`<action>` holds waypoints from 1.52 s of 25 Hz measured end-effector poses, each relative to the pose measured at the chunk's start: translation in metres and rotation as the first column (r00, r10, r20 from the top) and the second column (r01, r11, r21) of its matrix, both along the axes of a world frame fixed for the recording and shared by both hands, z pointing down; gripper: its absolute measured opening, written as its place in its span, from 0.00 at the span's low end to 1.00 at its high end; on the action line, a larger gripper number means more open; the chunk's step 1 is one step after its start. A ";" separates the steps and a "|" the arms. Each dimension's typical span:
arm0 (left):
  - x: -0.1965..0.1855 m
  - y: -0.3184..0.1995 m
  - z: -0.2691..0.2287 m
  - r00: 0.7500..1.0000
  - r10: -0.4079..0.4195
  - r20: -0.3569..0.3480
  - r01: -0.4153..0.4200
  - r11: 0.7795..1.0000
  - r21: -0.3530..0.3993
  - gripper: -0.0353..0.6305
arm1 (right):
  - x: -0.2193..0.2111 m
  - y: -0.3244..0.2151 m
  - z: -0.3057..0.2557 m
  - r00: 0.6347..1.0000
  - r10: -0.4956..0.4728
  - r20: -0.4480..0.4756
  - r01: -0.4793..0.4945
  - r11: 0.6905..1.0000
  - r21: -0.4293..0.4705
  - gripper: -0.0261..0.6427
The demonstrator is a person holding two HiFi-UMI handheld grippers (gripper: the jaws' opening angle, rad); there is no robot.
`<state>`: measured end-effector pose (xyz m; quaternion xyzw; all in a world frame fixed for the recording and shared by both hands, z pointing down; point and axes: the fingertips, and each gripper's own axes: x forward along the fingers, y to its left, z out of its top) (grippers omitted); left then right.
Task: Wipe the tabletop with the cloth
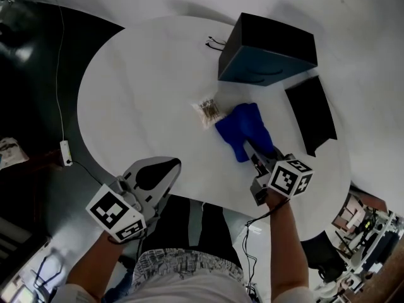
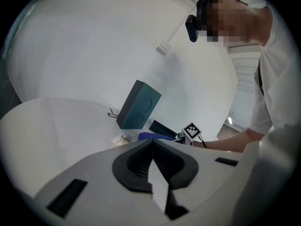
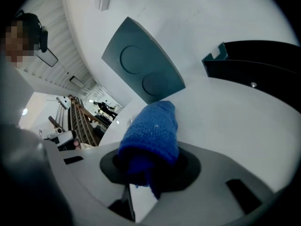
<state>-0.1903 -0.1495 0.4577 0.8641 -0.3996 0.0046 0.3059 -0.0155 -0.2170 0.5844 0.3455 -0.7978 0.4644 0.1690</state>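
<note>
A blue cloth [image 1: 243, 128] lies on the round white tabletop [image 1: 145, 100], right of centre. My right gripper [image 1: 255, 156] is shut on the cloth's near end; in the right gripper view the cloth [image 3: 153, 135] bulges out from between the jaws. My left gripper [image 1: 165, 166] hangs at the table's near edge, shut with nothing in it. In the left gripper view its jaws [image 2: 151, 147] meet, and the cloth [image 2: 153, 136] shows small beyond them.
A small clear packet [image 1: 208, 111] lies just left of the cloth. A dark teal box [image 1: 265, 52] stands at the back right, with a flat black object [image 1: 310, 113] to its right. A small black cord [image 1: 215, 42] lies near the far edge.
</note>
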 end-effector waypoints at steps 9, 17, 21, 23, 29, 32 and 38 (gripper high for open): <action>0.023 0.003 0.002 0.999 0.035 0.002 -0.035 0.999 -0.007 0.09 | 0.014 0.004 0.008 0.997 0.002 -0.076 -0.005 0.999 -0.037 0.21; 0.070 0.006 -0.003 0.994 0.108 0.014 -0.108 0.994 -0.002 0.09 | 0.067 0.020 0.009 0.995 0.064 -0.081 -0.069 0.996 -0.056 0.21; 0.101 0.008 -0.006 0.989 0.145 0.016 -0.145 0.989 0.001 0.09 | 0.105 0.029 0.007 0.991 0.110 -0.079 -0.115 0.991 -0.062 0.21; 0.118 0.009 -0.008 0.986 0.168 0.018 -0.168 0.986 0.003 0.09 | 0.125 0.037 0.009 0.988 0.131 -0.083 -0.137 0.988 -0.071 0.21; 0.169 0.013 -0.013 0.972 0.236 0.017 -0.237 0.971 0.015 0.09 | 0.182 0.052 0.003 0.975 0.201 -0.098 -0.207 0.977 -0.054 0.21; 0.194 0.018 -0.016 0.964 0.266 0.015 -0.266 0.964 0.021 0.09 | 0.208 0.063 0.002 0.968 0.229 -0.099 -0.236 0.970 -0.058 0.21; 0.236 0.029 -0.021 0.949 0.316 0.021 -0.316 0.948 0.028 0.09 | 0.254 0.089 0.004 0.954 0.280 -0.104 -0.289 0.954 -0.075 0.21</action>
